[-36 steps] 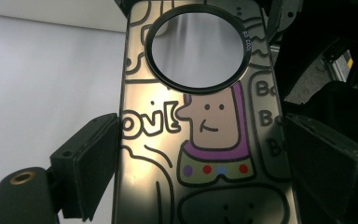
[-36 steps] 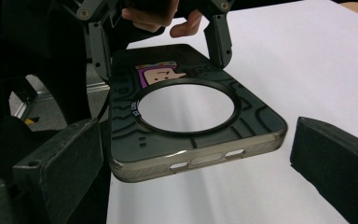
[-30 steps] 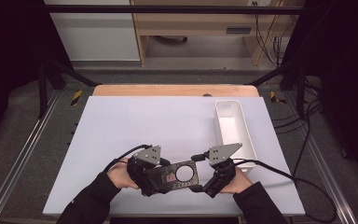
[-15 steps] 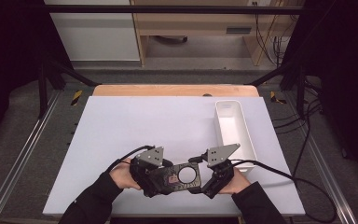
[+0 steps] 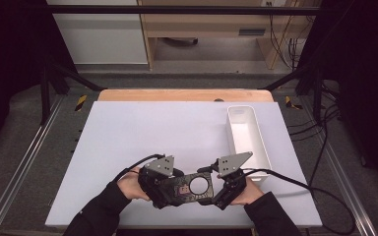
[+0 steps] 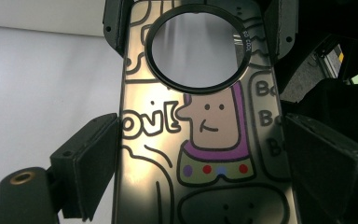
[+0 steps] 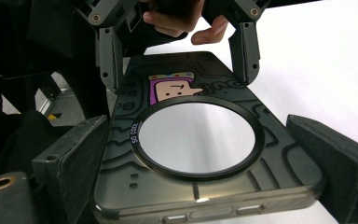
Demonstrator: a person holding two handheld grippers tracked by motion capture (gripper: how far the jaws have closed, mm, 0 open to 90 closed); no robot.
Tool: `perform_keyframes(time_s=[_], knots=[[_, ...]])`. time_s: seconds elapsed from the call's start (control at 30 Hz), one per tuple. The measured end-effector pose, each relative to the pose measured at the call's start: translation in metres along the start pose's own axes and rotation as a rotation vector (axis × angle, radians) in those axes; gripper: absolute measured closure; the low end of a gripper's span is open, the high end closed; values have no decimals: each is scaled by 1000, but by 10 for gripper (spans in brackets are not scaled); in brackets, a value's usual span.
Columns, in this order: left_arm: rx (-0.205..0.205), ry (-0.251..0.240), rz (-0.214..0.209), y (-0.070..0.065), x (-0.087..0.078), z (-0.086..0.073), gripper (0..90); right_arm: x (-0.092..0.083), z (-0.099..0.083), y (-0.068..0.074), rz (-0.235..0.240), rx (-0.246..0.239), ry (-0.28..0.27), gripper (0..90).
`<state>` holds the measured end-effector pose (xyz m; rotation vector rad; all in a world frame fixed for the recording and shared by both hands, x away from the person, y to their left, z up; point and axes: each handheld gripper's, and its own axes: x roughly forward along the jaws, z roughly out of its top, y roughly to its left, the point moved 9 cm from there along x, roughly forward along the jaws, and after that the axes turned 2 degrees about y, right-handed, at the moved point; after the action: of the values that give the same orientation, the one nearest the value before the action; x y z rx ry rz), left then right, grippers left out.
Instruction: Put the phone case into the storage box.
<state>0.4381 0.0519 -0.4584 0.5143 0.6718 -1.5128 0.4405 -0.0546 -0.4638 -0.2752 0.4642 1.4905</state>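
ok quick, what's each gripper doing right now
left gripper: closed on one end of the phone case, pads against its side edges.
right gripper: closed on the other end of the phone case, by the round cutout.

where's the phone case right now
In the high view the phone case is at the near edge of the white table, held between the left gripper and right gripper, short of the white bin.

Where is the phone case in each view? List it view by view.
High view: phone case low centre, between both grippers.
Left gripper view: phone case runs up the middle.
Right gripper view: phone case lies centre.
Shared landmark: its round ring.
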Motion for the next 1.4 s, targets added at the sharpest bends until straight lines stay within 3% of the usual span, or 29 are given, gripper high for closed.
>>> perform_keyframes(time_s=[0.47,1.0,1.4], knots=[[7,7,-12,-1,3,-2,116,-3,1,2,18,-17,-2,110],[-3,21,-20,0,7,-3,115,-4,0,3,32,0,22,121],[-23,16,25,3,-4,-5,36,-13,5,0,5,-1,19,123]])
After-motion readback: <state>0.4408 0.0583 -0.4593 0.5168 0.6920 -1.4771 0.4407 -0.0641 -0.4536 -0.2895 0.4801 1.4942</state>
